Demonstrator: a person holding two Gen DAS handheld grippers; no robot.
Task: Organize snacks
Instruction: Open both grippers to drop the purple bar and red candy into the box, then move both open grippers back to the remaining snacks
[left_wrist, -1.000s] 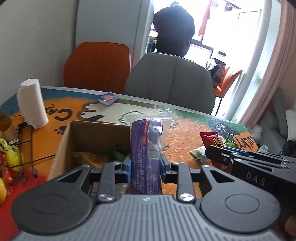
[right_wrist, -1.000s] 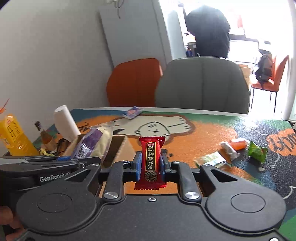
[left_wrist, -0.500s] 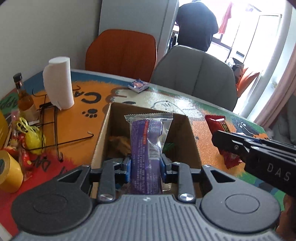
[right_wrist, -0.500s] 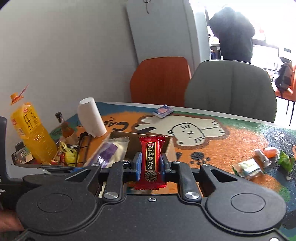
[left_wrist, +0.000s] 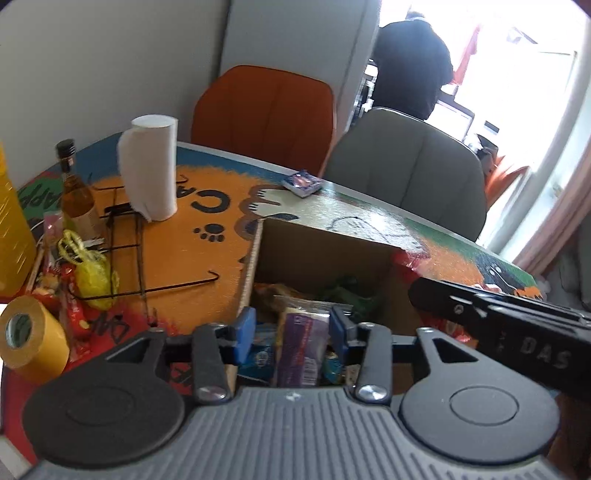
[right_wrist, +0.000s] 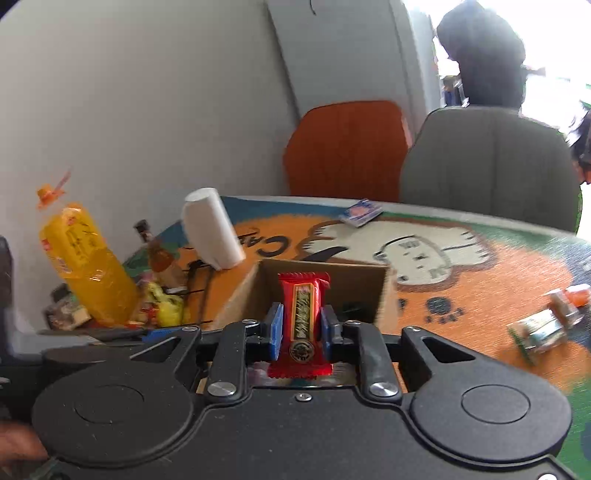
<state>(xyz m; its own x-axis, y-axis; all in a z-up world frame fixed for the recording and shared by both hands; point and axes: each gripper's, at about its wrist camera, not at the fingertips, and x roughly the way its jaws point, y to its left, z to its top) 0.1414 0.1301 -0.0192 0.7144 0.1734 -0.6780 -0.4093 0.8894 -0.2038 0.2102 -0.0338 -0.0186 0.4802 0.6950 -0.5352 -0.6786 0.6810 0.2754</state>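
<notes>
An open cardboard box (left_wrist: 325, 236) stands on the cat-print table, with several snacks inside. My left gripper (left_wrist: 291, 330) hangs over its near end with its jaws opening. A purple snack packet (left_wrist: 303, 343) sits low between the blue pads (left_wrist: 245, 332), with a clear gap on its left side. My right gripper (right_wrist: 301, 328) is over the same box (right_wrist: 321, 264), and its jaws are starting to open. An upright red snack packet (right_wrist: 303, 314) still stands pinched between its pads. The right gripper's black body (left_wrist: 517, 332) reaches in from the right in the left wrist view.
Left of the box are a paper towel roll (left_wrist: 149, 173), a small brown bottle (left_wrist: 74, 192), a wire rack (left_wrist: 136, 258), a tape roll (left_wrist: 29, 339) and a yellow juice bottle (right_wrist: 85, 258). Loose snacks (right_wrist: 543, 328) lie at the right. Two chairs and a person stand behind.
Both grippers came in over the box. The left jaws widened and the purple packet slid down from upright into the box. The red packet stays upright between the right pads.
</notes>
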